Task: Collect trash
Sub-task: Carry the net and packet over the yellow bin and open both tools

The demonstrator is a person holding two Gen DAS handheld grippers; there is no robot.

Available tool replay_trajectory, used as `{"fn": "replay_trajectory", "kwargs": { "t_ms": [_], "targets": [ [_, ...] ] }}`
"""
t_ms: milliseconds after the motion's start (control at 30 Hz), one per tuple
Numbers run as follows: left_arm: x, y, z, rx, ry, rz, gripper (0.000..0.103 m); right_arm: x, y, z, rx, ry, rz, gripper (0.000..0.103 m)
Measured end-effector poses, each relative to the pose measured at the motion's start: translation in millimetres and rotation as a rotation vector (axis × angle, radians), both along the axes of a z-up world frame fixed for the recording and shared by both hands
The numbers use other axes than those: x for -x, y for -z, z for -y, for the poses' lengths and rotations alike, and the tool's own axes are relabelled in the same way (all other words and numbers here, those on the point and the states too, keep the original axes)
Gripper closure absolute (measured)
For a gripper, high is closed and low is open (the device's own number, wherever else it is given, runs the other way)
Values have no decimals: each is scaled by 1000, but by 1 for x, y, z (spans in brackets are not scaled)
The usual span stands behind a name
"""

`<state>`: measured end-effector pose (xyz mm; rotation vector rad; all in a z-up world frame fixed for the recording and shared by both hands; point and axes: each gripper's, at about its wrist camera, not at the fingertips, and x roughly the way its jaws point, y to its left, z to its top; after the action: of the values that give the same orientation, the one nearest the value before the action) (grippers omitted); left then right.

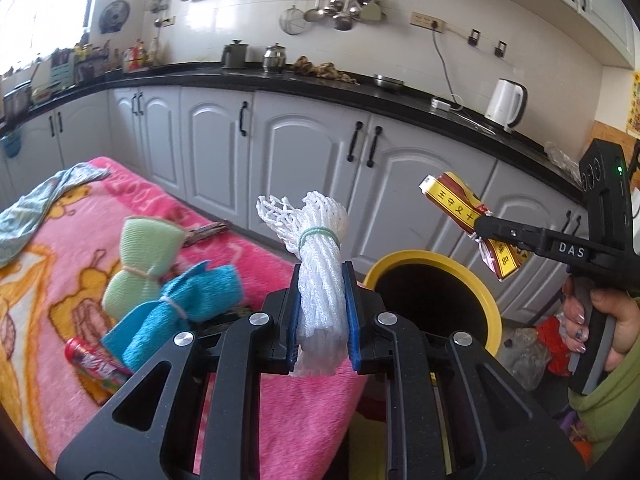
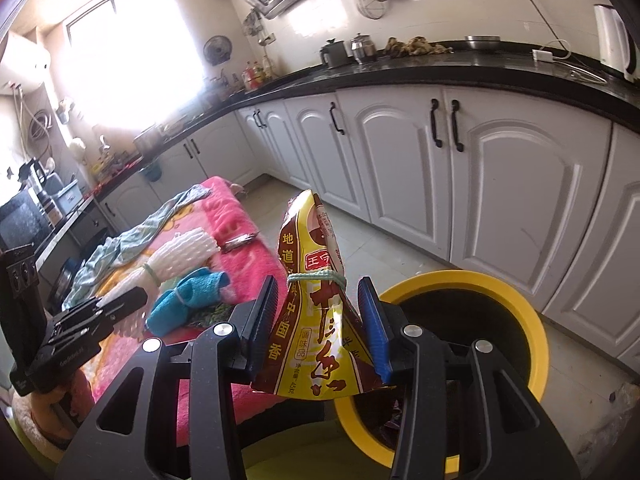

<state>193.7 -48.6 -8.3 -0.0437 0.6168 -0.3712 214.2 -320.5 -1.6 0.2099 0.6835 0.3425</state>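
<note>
My left gripper [image 1: 323, 276] is shut on a white foam net bundle [image 1: 320, 240] tied with a green rubber band, held upright over the edge of the pink blanket [image 1: 60, 240]. My right gripper [image 2: 318, 284] is shut on a crumpled yellow and red seasoning packet [image 2: 316, 320], also tied with a band. The packet [image 1: 456, 204] and right gripper [image 1: 482, 228] hang above and to the right of the round yellow-rimmed bin [image 1: 420, 258]. In the right wrist view the bin [image 2: 500, 284] is just right of the packet, and the left gripper [image 2: 136, 300] holds the net [image 2: 180, 256] at the left.
On the blanket lie a green cloth bundle [image 1: 140, 264], a blue cloth bundle [image 1: 180, 312], a red tube wrapper [image 1: 92, 364] and a blue-grey rag [image 1: 32, 208]. White cabinets [image 1: 304, 168] and a black counter with a white kettle [image 1: 506, 104] run behind. A hand [image 1: 612, 320] grips the right handle.
</note>
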Motion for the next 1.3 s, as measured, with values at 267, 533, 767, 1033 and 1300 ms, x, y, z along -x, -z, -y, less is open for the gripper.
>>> {"fn": "replay_trajectory", "kwargs": {
  "t_ms": [267,533,767,1033,1300],
  "targets": [
    [-1,5,30,-27,58,-3,90,4,-2,24,-20,53,15,63],
    [-7,13,59,-52,114,-12,90,9,2,46,-15,112,22,63],
    [-17,21,90,-71,171,-27,90,8,12,67,-12,165,14,63],
    [-31,40,128,-86,235,-70,90,5,30,84,1,214,-12,63],
    [-45,65,159,-95,281,-125,90,-5,57,99,-29,246,-78,63]
  ]
}}
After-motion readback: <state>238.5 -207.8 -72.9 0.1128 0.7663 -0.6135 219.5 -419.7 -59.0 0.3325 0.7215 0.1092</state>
